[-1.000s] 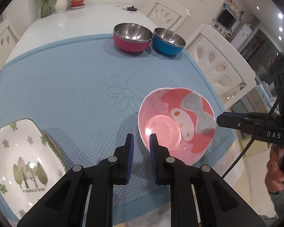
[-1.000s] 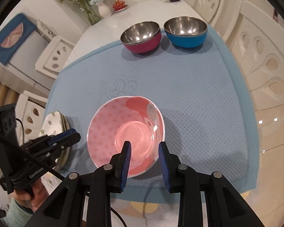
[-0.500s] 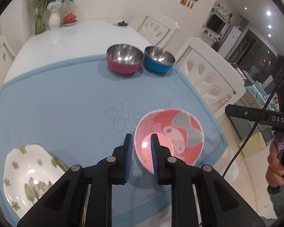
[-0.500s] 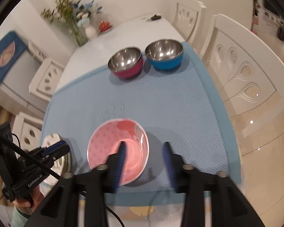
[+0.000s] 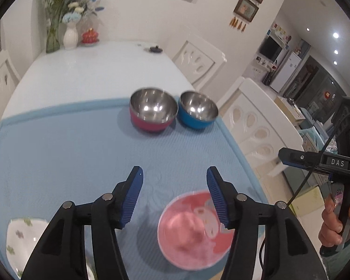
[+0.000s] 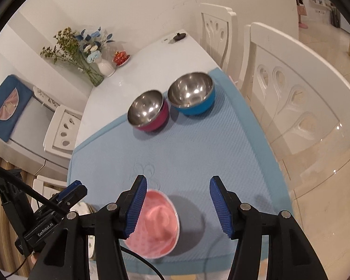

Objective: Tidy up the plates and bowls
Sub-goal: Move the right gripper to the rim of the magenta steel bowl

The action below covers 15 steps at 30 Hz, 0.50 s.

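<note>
Now | left gripper [image 5: 173,175] and right gripper [image 6: 178,184]: jaws wide, empty | pink cartoon-print bowl [image 5: 193,231]: likely light, slick, breakable; pinch rim.

White table [image 5: 86,70]; blue mat [image 5: 58,144] on it (bowls atop)
</note>
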Available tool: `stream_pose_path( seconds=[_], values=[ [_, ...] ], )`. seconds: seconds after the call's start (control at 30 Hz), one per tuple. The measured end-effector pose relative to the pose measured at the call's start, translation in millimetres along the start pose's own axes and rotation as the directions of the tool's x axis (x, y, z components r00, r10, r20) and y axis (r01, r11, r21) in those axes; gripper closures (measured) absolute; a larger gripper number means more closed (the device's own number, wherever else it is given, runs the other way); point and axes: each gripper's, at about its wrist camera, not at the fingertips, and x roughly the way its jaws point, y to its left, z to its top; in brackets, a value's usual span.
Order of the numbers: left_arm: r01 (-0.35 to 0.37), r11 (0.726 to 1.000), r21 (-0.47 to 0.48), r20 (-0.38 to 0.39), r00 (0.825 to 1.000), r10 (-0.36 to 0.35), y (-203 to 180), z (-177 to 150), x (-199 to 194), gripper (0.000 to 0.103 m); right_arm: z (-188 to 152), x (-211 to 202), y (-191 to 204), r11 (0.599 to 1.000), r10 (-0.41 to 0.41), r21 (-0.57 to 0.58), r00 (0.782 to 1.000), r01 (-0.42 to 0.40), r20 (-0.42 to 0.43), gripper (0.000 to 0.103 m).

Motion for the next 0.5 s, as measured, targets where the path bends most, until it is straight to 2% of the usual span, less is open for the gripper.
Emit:
stream_pose_path(
  seconds=[0.07,0.23,0.5],
  values=[
    [0.002,1.000,-0.009,0.012,1.000,-0.002,0,10,5,0.042,11,6,-1,1.000,0.006,-0.005,1.000,-0.006,-0.010,0.049],
    [-0.022,0.999,-0.027,-0.006,1.000,0.022,12,26,25,0.041,36,32,3,0.999,0.031,-0.022,0.999,-0.032,-0.045,0.049],
    [-0.097,0.995,-0.033,-0.064,0.993,0.095,49,55,79,0.041,76,123,11,0.998,0.047,-0.031,0.985,-0.053,-0.167,0.049]
  ],
)
